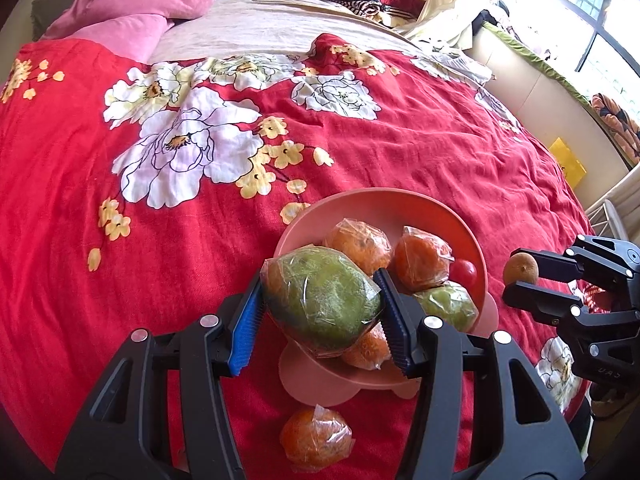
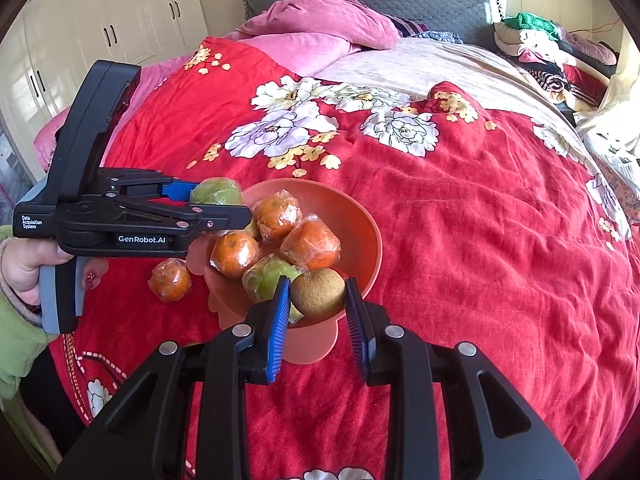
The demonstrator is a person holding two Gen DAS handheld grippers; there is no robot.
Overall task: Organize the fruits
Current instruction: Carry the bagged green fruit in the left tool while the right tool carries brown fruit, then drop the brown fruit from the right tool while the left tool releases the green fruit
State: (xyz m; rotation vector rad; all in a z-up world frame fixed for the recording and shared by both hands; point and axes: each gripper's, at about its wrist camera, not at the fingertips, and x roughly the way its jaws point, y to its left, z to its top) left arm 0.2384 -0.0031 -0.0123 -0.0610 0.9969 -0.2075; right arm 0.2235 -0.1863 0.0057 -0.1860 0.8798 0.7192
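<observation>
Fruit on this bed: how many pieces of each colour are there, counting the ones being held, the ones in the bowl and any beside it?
Orange fruit: 4
Green fruit: 2
Brown fruit: 1
Red fruit: 1
Total: 8

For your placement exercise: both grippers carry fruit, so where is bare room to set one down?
The pink bowl is crowded with wrapped fruit; only its far inner wall shows bare. The red quilt right of the bowl is open, as is the flowered stretch beyond it. A wrapped orange lies on the quilt left of the bowl.
</observation>
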